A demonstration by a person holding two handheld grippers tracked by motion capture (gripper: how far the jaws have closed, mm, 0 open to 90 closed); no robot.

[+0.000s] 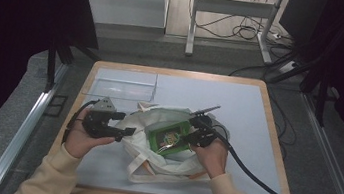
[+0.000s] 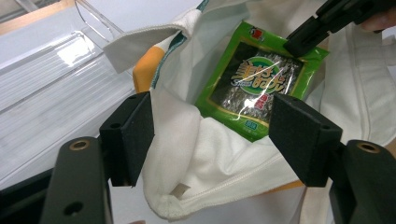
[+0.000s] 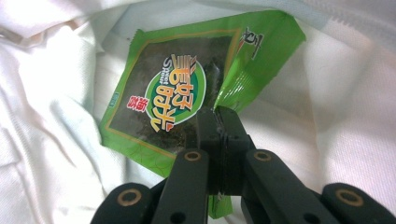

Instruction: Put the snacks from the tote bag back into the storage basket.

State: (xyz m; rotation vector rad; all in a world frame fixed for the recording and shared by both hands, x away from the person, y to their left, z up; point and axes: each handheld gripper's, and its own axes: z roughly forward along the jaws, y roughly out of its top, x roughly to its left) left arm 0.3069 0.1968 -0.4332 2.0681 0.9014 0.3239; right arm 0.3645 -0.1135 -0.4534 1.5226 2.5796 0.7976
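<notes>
High view: a person is working over a pale grey desk [image 1: 239, 106] edged in wood, where a soft cream cloth bag [image 1: 160, 168] is lying slumped and open near the front. A clear plastic tray [image 1: 120, 89], glossy and ridged, is sitting just behind the bag toward the left. The left claw [image 1: 125, 123] is hovering at the bag's left rim with its jaws spread wide and gripping nothing; in the left gripper view the rumpled hem is lying between its two blocky black pads [image 2: 133, 135]. The right claw [image 1: 189, 138] is reaching into the mouth of the bag, its jaws pinched tight on the edge of a green snack packet [image 1: 169, 138], a flat, shiny foil square with a dark printed middle. In the right gripper view the packet [image 3: 187, 88] is creasing where the jaws are biting it, and it is sitting tilted inside the bag against the white lining.

Judging from this, the packet is passing through the bag's mouth. Doing it well probably means having the left claw catch the limp hem to keep the opening wide, while the right is keeping its hold near the packet's edge and moving it straight, so the slick foil is not snagging on the folds.
</notes>
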